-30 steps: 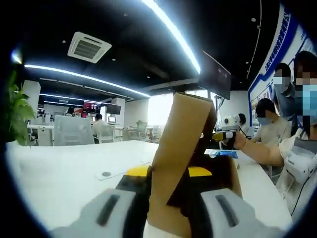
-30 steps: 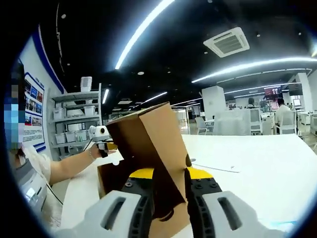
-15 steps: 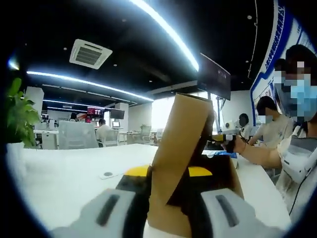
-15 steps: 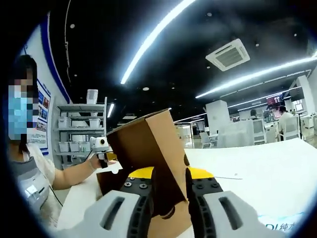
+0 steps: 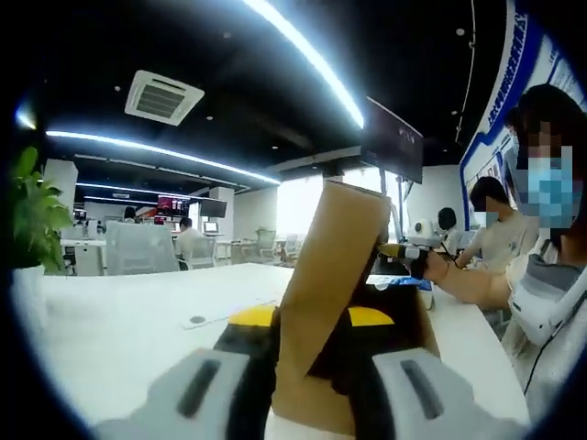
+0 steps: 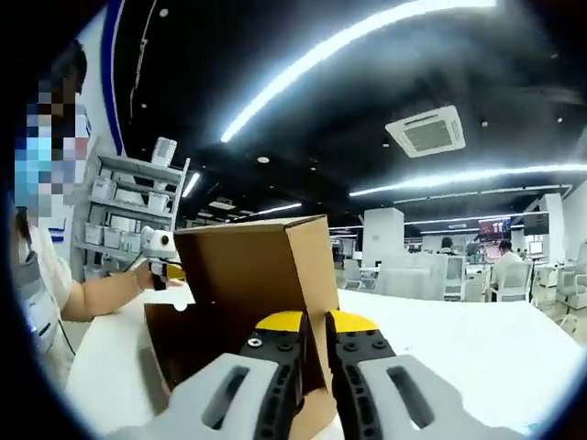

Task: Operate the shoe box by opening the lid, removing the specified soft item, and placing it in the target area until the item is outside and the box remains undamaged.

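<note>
White tabletop (image 5: 119,321) spreads across the lower left of the left gripper view and the lower right of the right gripper view, under a dark office ceiling crossed by long light strips (image 5: 303,55) with a square air vent (image 6: 426,130) set in it. We see a potted plant (image 5: 32,215) at the left edge of the left gripper view, storage shelves (image 6: 124,215) at the left of the right gripper view, and desks with seated people far back. In both views the brown cardboard shoe box (image 6: 197,335) sits at centre with its lid (image 5: 335,261) raised steeply; we cannot make out any soft item inside, as the interior is dark and partly hidden by the lid and jaws. Our left gripper (image 5: 307,376) rises from the bottom centre, its jaws clamped on the lid's edge. Our right gripper (image 6: 312,367) does likewise, jaws nearly together, pinching the other end of the lid. Beyond the box, a masked person's forearm (image 5: 472,284) reaches in from the right of the left gripper view, their face cut off at the edge.
</note>
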Motion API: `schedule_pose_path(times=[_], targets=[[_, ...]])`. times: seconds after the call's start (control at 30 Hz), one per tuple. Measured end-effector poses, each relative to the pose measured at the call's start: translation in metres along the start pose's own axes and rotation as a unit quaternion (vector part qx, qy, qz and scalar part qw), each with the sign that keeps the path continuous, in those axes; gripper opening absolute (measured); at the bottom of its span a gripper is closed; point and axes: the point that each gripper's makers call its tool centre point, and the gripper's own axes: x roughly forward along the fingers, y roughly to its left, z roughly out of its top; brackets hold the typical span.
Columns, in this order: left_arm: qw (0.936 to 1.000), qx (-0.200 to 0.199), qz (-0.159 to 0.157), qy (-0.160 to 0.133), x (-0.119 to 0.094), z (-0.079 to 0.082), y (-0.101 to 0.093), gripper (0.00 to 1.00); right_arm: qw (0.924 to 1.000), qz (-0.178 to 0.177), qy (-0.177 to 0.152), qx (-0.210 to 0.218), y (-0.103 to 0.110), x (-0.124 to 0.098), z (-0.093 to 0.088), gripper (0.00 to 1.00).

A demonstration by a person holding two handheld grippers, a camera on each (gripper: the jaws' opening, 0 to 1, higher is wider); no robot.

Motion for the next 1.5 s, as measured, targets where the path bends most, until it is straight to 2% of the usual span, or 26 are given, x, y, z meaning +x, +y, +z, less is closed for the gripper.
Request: schedule_pose_path(times=[0.23, 0.37, 0.57, 0.77, 0.87, 0.93, 1.1, 1.13, 1.23, 1.33, 1.5], targets=[[0.9993, 0.022, -0.008, 0.028, -0.013, -0.001, -0.012, 0.27, 1.0, 0.007, 0.001, 0.006, 0.005, 0.0, -0.001, 0.07], [0.9989, 0.024, -0.016, 0.036, -0.017, -0.002, -0.017, 0.28, 1.0, 0.0, 0.003, -0.008, 0.008, -0.001, -0.002, 0.06], [0.9991, 0.021, -0.012, 0.034, -0.02, 0.001, -0.016, 0.27, 0.9996, -0.009, 0.006, -0.027, 0.008, -0.003, -0.003, 0.05], [0.9985, 0.028, -0.019, 0.043, -0.017, 0.001, -0.026, 0.13, 0.9997, -0.007, 0.003, -0.024, 0.01, -0.009, -0.003, 0.06], [0.9986, 0.031, -0.02, 0.039, -0.017, 0.004, -0.028, 0.11, 0.9994, 0.0, 0.006, -0.035, 0.011, -0.012, -0.003, 0.06], [0.9984, 0.034, -0.022, 0.041, -0.016, 0.003, -0.03, 0.11, 0.9992, 0.01, 0.007, -0.038, 0.011, -0.016, -0.003, 0.07], [0.998, 0.043, -0.028, 0.038, -0.02, 0.006, -0.034, 0.05, 0.9973, 0.069, 0.002, 0.024, 0.02, -0.025, -0.001, 0.09], [0.998, 0.042, -0.029, 0.038, -0.021, 0.007, -0.034, 0.05, 0.9971, 0.071, 0.001, 0.029, 0.018, -0.026, -0.001, 0.09], [0.9982, 0.04, -0.036, 0.027, -0.021, 0.01, -0.038, 0.05, 0.996, 0.083, 0.003, 0.031, 0.021, -0.028, -0.002, 0.09], [0.9979, 0.042, -0.039, 0.028, -0.02, 0.01, -0.038, 0.05, 0.9939, 0.105, 0.008, 0.03, 0.027, -0.031, -0.002, 0.13], [0.9981, 0.036, -0.042, 0.027, -0.015, 0.006, -0.038, 0.02, 0.9928, 0.116, 0.013, 0.027, 0.03, -0.034, -0.003, 0.13]])
